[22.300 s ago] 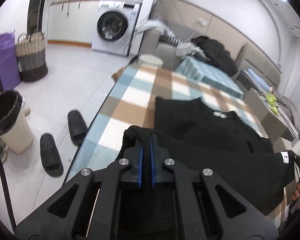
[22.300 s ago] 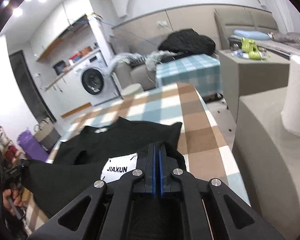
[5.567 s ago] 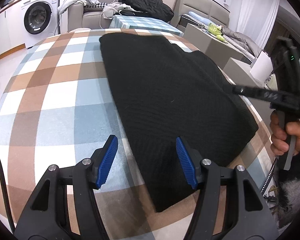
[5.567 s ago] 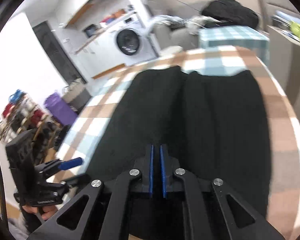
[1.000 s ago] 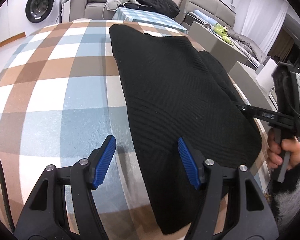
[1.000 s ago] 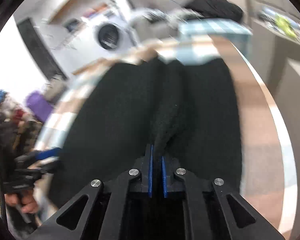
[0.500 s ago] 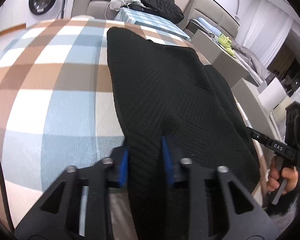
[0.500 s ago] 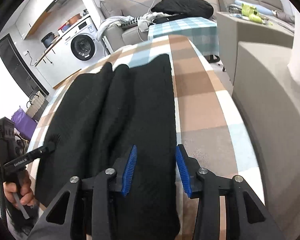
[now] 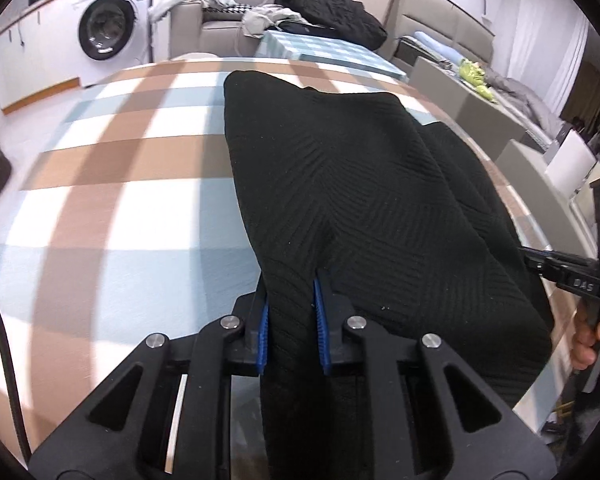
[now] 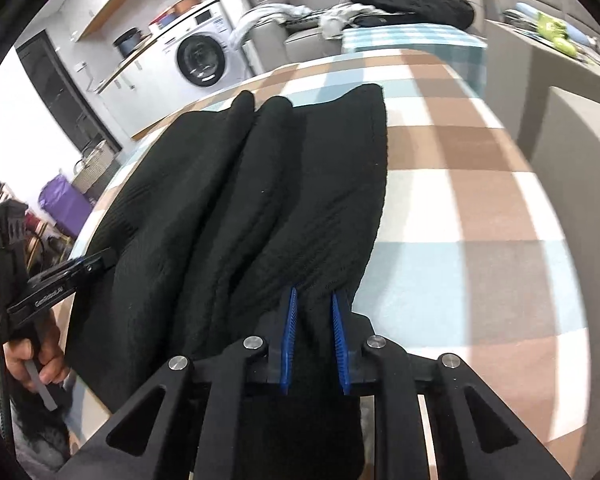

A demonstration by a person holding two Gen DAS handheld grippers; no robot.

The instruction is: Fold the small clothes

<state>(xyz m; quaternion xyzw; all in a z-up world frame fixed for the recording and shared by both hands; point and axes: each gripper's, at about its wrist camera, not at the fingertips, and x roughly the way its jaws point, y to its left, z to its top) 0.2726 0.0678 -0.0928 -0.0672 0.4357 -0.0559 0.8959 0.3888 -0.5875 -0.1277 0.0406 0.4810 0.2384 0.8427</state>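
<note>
A black knit garment [image 9: 352, 184] lies folded lengthwise on the checked tablecloth [image 9: 120, 200]. My left gripper [image 9: 290, 300] is shut on the garment's near left corner, with bunched cloth between the blue pads. My right gripper [image 10: 314, 320] is shut on the near right corner of the same garment [image 10: 260, 184]. The right gripper also shows at the right edge of the left wrist view [image 9: 540, 260], and the left gripper shows at the left of the right wrist view [image 10: 96, 260].
A washing machine [image 9: 108, 32] stands at the back left. A sofa with a dark coat [image 9: 328, 12] is behind the table. Grey boxes [image 9: 460, 96] stand to the right. A purple bag [image 10: 64, 204] and a basket sit on the floor at the left.
Both grippers have closed over the garment's near edge; a second ago the left was open over it and the right was shut, then opened half a second ago.
</note>
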